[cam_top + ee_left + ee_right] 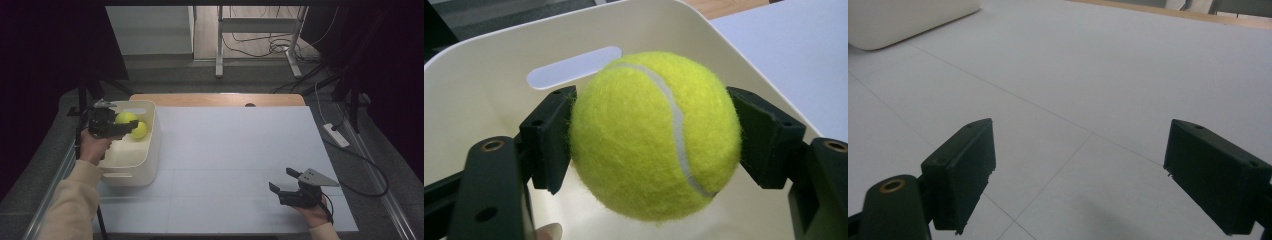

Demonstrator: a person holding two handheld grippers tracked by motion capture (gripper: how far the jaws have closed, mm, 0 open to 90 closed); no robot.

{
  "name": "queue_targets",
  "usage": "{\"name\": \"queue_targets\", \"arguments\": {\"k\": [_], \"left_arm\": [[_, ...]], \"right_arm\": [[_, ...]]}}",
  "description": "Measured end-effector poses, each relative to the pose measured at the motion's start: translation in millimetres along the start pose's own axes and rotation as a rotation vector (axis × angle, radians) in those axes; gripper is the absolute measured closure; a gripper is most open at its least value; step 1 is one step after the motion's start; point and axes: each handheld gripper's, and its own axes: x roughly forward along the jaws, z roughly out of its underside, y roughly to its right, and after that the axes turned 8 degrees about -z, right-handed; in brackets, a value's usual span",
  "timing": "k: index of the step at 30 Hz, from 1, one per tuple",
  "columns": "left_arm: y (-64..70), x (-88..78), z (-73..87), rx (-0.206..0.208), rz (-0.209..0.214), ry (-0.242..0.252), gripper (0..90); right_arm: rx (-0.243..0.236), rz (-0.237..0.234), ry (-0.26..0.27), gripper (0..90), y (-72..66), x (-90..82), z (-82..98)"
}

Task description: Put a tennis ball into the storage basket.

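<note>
Over the cream bin [131, 165], the left tool [131, 126] pinches a tennis ball [655, 135] across its middle, which looks light, springy and grippy with felt, while the right tool [284, 181] rests spread, well apart from the bin.

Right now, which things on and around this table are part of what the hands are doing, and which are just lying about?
In use:
held tennis ball
second tennis ball
white bin
left gripper, shut on the held ball
right gripper, open, nothing between its jaws

Lying about:
power strip
cables on the floor
</note>
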Motion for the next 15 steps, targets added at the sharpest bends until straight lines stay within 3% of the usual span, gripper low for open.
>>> {"name": "queue_targets", "arguments": {"k": [15], "left_arm": [[-3.3,-0.1,2.1,0.001,-0.014,-0.025,25.9]], "right_arm": [[-0.001,-0.001,-0.001,13.5,-0.1,0.1,0.1]]}}
